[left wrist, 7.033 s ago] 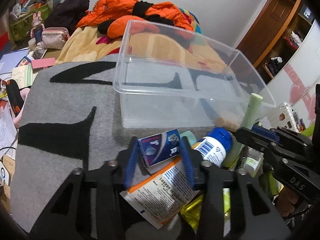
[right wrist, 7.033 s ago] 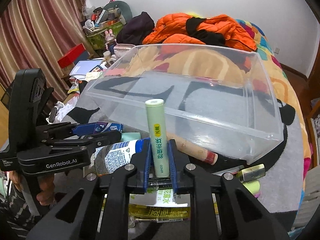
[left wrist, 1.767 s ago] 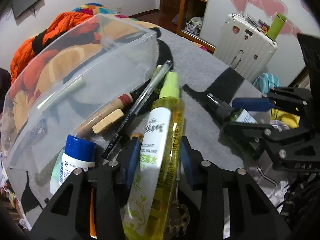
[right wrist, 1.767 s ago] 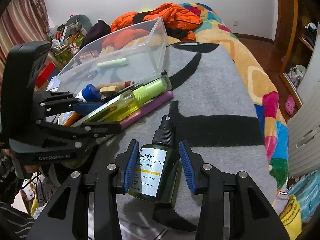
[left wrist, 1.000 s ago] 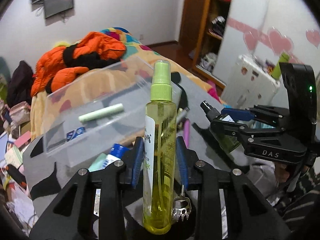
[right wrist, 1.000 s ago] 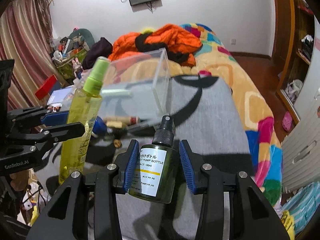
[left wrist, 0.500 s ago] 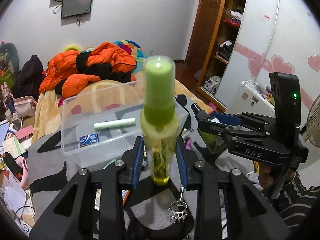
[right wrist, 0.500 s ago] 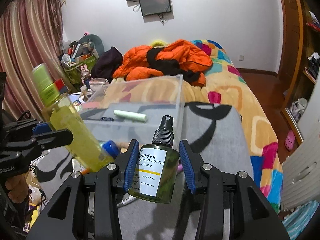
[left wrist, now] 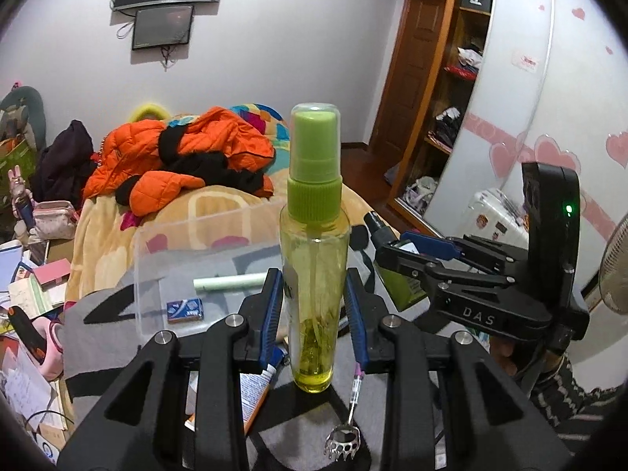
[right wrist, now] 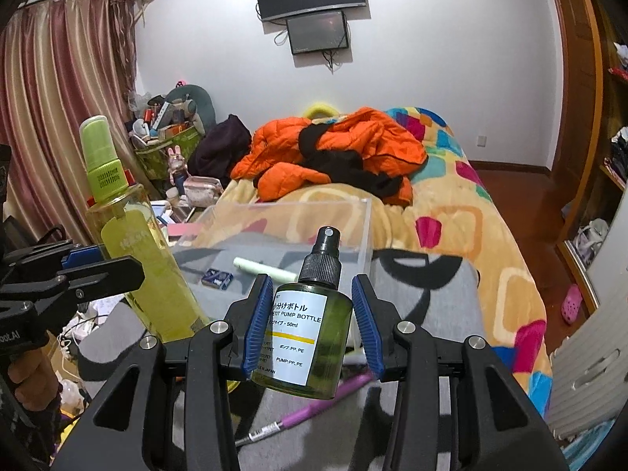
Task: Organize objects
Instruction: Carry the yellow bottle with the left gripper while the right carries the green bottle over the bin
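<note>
Left wrist view: the left gripper (left wrist: pixel 314 310) clamps a tall yellow spray bottle (left wrist: pixel 314 274) upright; the right gripper (right wrist: pixel 312 324) pinches a small dark pump bottle (right wrist: pixel 304 333). Both hang above the grey blanket (right wrist: pixel 431 314), short of the clear bin (right wrist: pixel 282 231). Next, I'd guess, comes carrying them over its rim and letting go.

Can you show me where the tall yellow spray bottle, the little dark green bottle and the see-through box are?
tall yellow spray bottle (left wrist: pixel 314 274), left wrist view, on its clear body.
little dark green bottle (right wrist: pixel 292 337), right wrist view, on its white label.
see-through box (right wrist: pixel 363 231), right wrist view, on its right wall.
</note>
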A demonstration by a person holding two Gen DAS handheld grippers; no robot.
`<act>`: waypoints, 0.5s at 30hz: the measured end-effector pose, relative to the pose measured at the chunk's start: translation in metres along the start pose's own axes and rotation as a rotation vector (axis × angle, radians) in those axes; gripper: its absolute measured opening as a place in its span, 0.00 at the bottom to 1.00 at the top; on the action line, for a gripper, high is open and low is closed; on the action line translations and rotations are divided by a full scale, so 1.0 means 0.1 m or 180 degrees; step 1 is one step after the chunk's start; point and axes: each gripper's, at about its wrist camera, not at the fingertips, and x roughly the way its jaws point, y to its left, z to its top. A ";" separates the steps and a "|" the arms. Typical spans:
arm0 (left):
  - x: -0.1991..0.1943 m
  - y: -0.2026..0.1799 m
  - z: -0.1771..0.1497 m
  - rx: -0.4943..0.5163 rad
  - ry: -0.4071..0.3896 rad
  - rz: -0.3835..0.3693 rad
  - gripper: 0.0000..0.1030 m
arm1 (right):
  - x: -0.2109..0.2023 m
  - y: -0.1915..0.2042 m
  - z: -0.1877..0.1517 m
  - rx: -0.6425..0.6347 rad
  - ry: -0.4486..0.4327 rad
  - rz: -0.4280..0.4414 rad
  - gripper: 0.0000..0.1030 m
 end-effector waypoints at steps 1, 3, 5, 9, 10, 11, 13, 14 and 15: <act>-0.01 0.01 0.03 -0.0019 -0.0014 0.0012 0.30 | 0.00 0.00 0.02 0.0000 -0.0015 0.0014 0.37; -0.04 0.04 0.08 -0.0041 -0.0049 0.0030 0.30 | 0.00 -0.01 0.06 -0.0004 -0.0044 0.0040 0.37; -0.08 0.06 0.15 -0.0045 -0.0106 0.0069 0.30 | 0.02 -0.01 0.11 -0.0018 -0.0073 0.0043 0.37; -0.15 0.06 0.29 -0.0009 -0.0237 0.0164 0.30 | 0.06 -0.01 0.19 -0.0039 -0.0101 0.0042 0.37; -0.16 0.07 0.32 -0.0001 -0.0265 0.0179 0.30 | 0.08 -0.02 0.21 -0.0041 -0.0106 0.0044 0.37; -0.18 0.08 0.37 0.0003 -0.0311 0.0197 0.30 | 0.10 -0.02 0.23 -0.0043 -0.0111 0.0046 0.37; -0.18 0.11 0.42 -0.0003 -0.0363 0.0210 0.30 | 0.12 -0.03 0.27 -0.0051 -0.0127 0.0035 0.37; -0.16 0.13 0.45 -0.0017 -0.0382 0.0221 0.30 | 0.13 -0.02 0.28 -0.0056 -0.0137 0.0032 0.37; -0.13 0.15 0.48 -0.0030 -0.0386 0.0233 0.30 | 0.14 -0.03 0.30 -0.0065 -0.0147 0.0031 0.37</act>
